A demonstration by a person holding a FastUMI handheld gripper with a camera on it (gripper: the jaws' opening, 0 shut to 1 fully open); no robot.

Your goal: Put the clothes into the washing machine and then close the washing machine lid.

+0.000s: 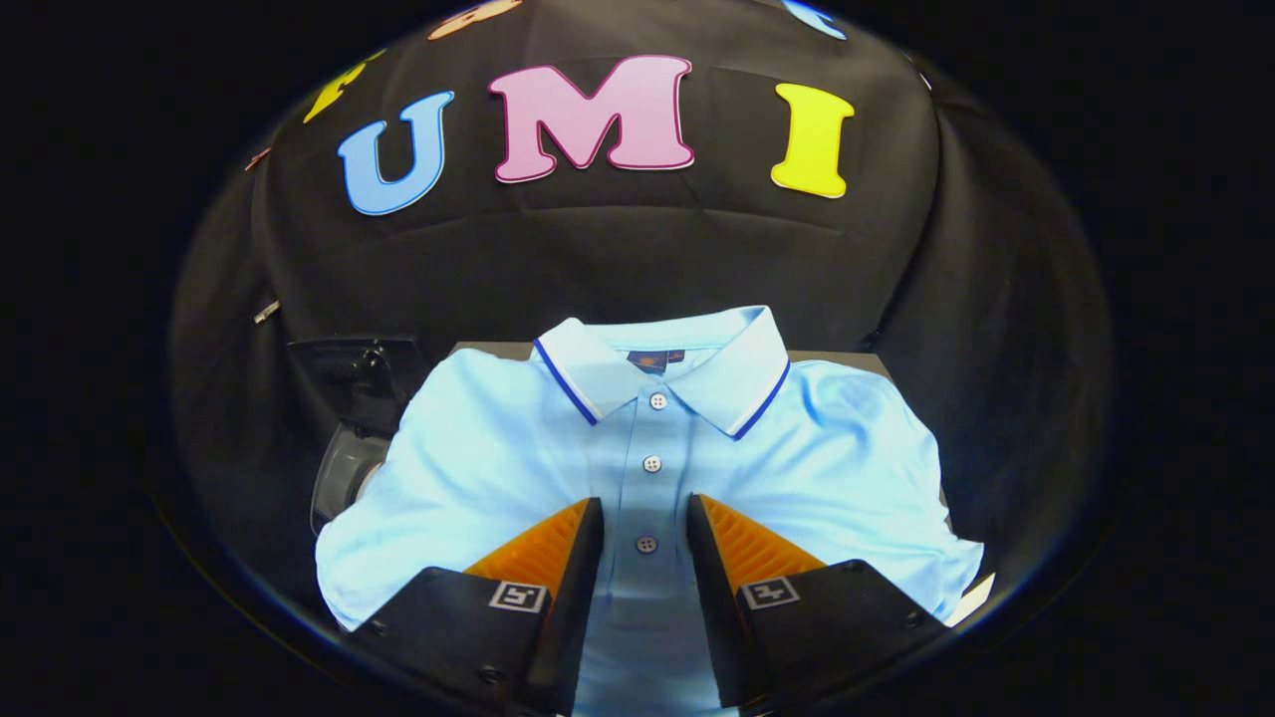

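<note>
The gripper (645,513) is held low and level over the shirt, pointing forward toward the booth's back wall, its two fingers (543,558) reaching in from below. The jaws stand apart at a moderate width with nothing gripped; the gap between them is open and the cloth shows through it. Whether the fingertips touch the fabric or hover just above it cannot be told.

The light blue short-sleeved polo shirt (478,468) lies flat and spread out, front side up, directly under and ahead of the jaws. Its button placket runs straight through the gap between the fingers: the lowest visible button (646,544) sits between the fingertips, and two more lie just beyond them, leading up to the collar. The white collar (742,368) is trimmed with a dark blue stripe and folds open to either side. The knit looks soft and smooth, with shallow wrinkles over the chest and sleeves. The shirt rests on a dark surface (837,360), whose far edge shows beyond the shoulders.

To the left of the shirt, partly covered by its sleeve, stands a dark machine with a rounded, clear plastic part (344,468); its details are too dim to make out.
</note>
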